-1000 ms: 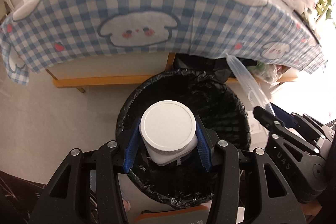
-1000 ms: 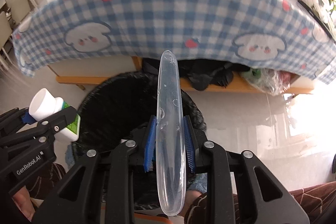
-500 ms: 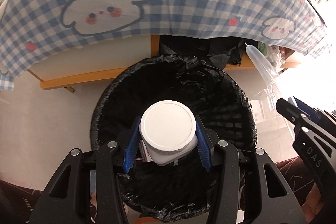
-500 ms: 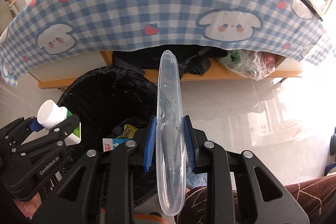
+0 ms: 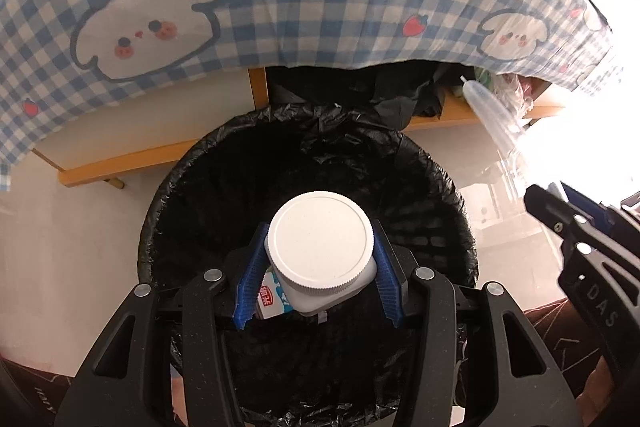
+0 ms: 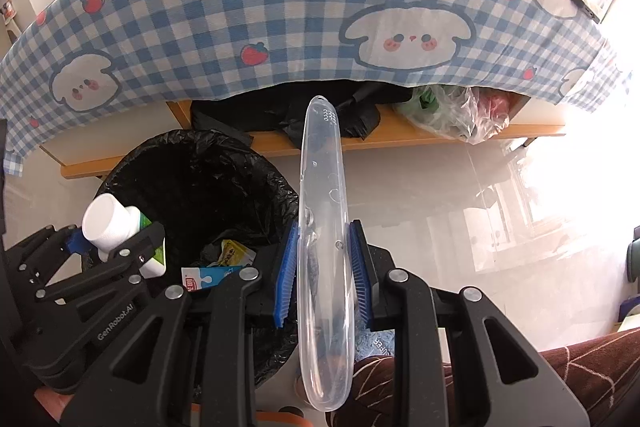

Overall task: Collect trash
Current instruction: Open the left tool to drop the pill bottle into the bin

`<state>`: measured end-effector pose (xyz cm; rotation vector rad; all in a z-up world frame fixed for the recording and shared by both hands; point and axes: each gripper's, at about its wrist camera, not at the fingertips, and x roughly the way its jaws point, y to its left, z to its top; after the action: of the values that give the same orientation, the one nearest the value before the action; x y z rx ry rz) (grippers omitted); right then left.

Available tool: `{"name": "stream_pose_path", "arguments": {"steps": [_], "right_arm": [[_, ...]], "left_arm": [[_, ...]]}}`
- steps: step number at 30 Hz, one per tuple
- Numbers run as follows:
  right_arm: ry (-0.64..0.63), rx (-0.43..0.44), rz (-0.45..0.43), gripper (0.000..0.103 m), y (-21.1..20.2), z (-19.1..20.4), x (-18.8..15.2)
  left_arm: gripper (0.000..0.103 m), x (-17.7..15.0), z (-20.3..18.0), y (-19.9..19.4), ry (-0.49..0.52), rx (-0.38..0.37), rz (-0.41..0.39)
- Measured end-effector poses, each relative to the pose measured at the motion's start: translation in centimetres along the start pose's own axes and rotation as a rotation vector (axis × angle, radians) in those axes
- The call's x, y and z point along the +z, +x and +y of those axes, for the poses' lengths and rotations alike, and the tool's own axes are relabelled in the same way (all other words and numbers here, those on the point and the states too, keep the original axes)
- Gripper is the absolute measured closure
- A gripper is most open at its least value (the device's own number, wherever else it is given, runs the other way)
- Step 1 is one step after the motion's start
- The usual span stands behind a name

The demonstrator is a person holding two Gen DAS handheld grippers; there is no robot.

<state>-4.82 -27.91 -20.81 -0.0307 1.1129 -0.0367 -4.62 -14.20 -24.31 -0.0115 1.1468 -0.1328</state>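
Note:
My left gripper (image 5: 319, 229) is shut on a white-capped bottle (image 5: 320, 239) with a green label and holds it, cap towards the camera, over the mouth of a bin lined with a black bag (image 5: 180, 187). A milk carton (image 6: 208, 275) and a yellow wrapper (image 6: 234, 253) lie inside the bin (image 6: 132, 155). My right gripper (image 6: 324, 225) is shut on a long clear plastic case (image 6: 324, 187), which stands upright just right of the bin's rim. The right wrist view also shows the left gripper (image 6: 116, 239) holding the bottle (image 6: 108, 223). In the left wrist view the right gripper (image 5: 560, 203) and the case (image 5: 492, 119) are at the right edge.
A table under a blue checked cloth (image 6: 280, 7) overhangs behind the bin. Its low wooden shelf (image 6: 400, 139) carries a black bag and a clear plastic bag (image 6: 452, 111). Glossy pale floor (image 6: 460, 195) spreads to the right. A person's brown-clad leg (image 6: 580, 379) is at the lower right.
Both grippers have come down and in towards the bin, which now looks larger and fills the left wrist view. Both grips are unchanged.

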Motion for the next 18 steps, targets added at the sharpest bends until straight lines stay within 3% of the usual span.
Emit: {"name": "stream_pose_path", "arguments": {"steps": [4, 15, 18], "right_arm": [[-0.006, 0.005, 0.009, 0.078, 0.0, 0.4, 0.0], [-0.040, 0.033, 0.037, 0.078, 1.1, 2.5, -0.5], [-0.042, 0.041, 0.043, 0.078, 1.3, 3.0, -0.5]], "left_arm": [[0.047, -0.1, 0.5, -0.2, 0.001, 0.023, -0.009], [0.010, -0.9, 3.8, -1.3, -0.056, 0.076, -0.039], [0.006, -0.9, 4.9, -1.7, -0.090, 0.093, -0.051]]}}
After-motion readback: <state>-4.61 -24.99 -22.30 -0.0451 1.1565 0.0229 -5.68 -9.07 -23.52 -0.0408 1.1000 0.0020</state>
